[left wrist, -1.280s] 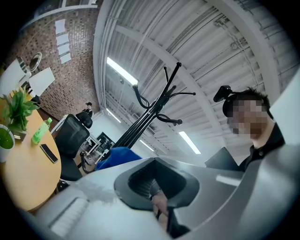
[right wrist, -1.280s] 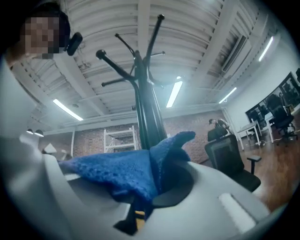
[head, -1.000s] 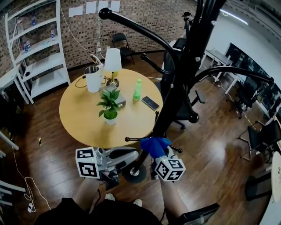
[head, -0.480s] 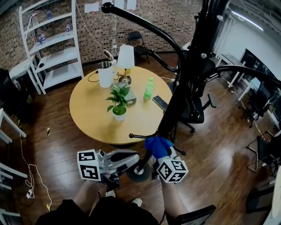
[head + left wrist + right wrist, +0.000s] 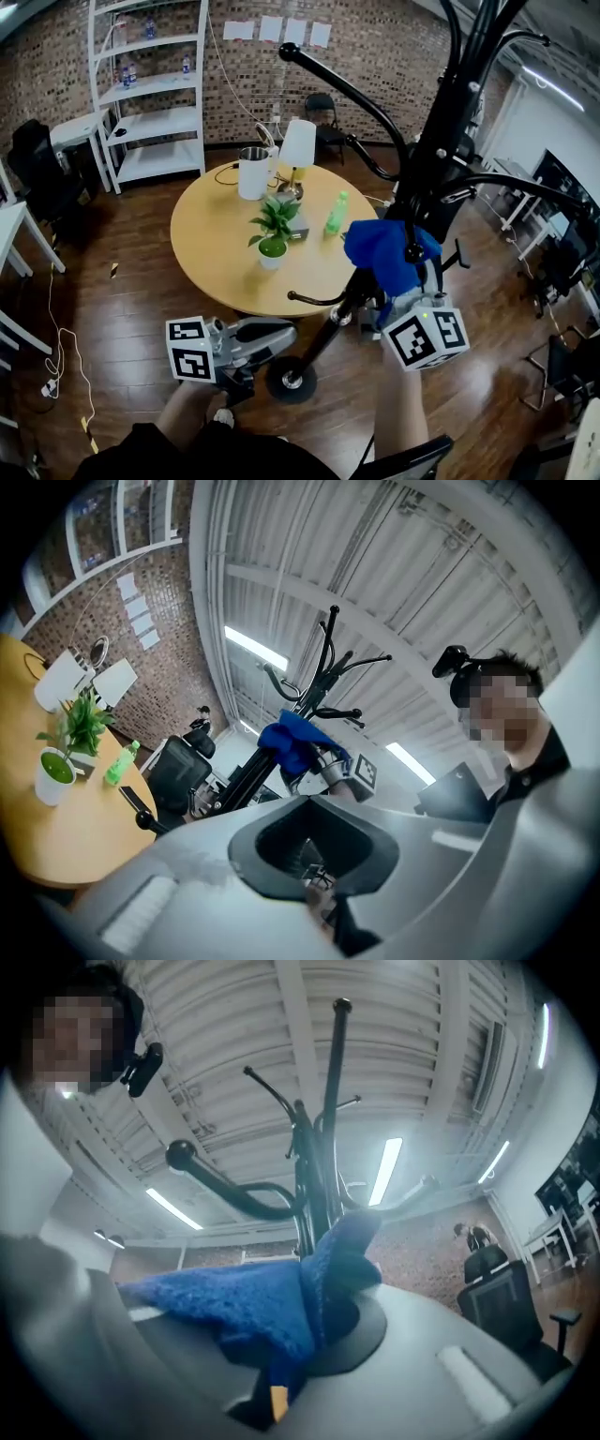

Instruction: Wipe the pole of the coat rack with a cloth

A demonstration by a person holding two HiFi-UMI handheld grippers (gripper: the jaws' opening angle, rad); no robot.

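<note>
Right hand-held gripper (image 5: 394, 295) has moved up. A second ago it had the cloth (image 5: 380, 251) low on the pole (image 5: 433, 155), just above the base (image 5: 289, 380). Now the cloth is about mid-pole, next to a hook knob (image 5: 410, 251). So one upward stroke over the lower stretch looks done, I'd say. The upper pole and the part among the hooks are likely still unwiped.

Right jaws are clenched on the cloth: in the right gripper view a blue fold is pinched between them and the rest spills out left and upward. The pole rises right behind it. The cloth looks to be against the pole, but I can't tell if it wraps around or only presses one side.

Your left hand-held gripper (image 5: 281, 333) hasn't shifted. It's low, near the base and apart from the pole, jaws together with nothing between them.

Cloth: blue, fluffy, bunched into a loose wad, not folded flat. Pole: black, thin, glossy, with curved hook arms branching off above the cloth. Expect those to catch the wad if you keep going up.

The counter (image 5: 211, 258) behind is not involved.
</note>
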